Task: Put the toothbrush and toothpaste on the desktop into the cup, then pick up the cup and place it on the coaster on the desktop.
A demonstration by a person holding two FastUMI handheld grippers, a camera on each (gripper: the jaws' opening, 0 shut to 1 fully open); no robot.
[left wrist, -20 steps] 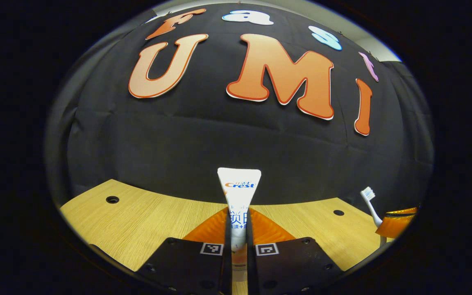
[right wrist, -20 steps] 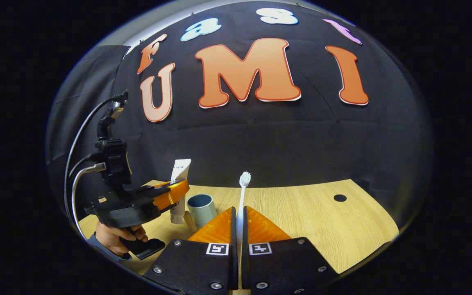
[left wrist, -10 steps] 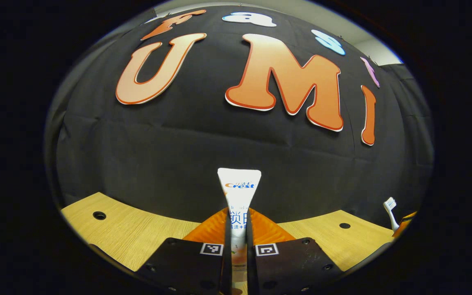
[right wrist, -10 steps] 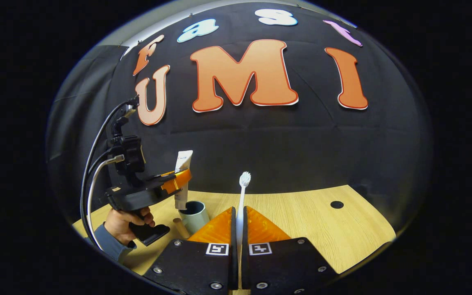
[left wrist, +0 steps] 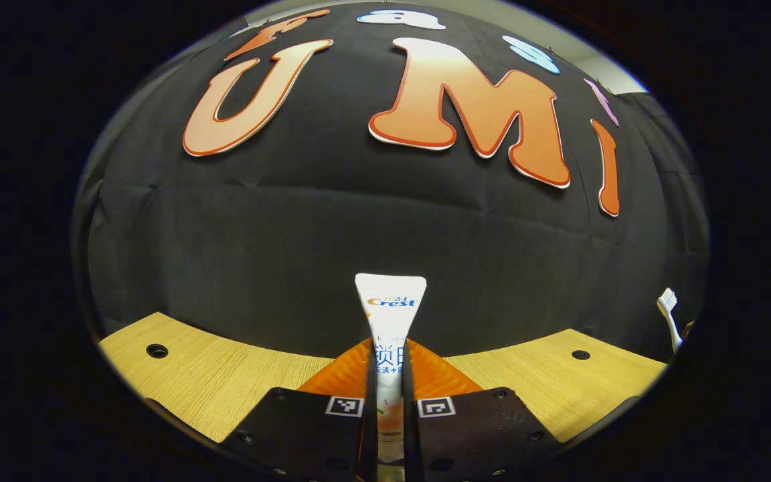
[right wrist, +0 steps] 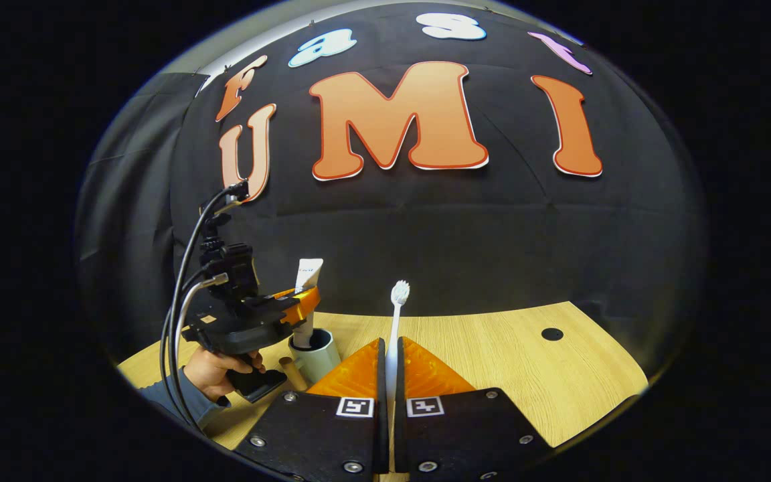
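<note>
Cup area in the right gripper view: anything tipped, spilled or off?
Nothing stands out. The cup stands upright on the table, and the toothpaste hangs upright, its lower end inside the cup's mouth.

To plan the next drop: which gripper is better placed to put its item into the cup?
Left. In the right gripper view the left gripper holds the toothpaste upright with its lower end inside the cup. The right gripper holds the toothbrush beside it.

The light wood-grain desk [right wrist: 492, 348] has small round dark holes [right wrist: 551, 333] near its far edge. On it stands a grey-blue cylindrical cup [right wrist: 317, 355], with a short tan wooden cylinder [right wrist: 292, 373] lying just beside the cup.
</note>
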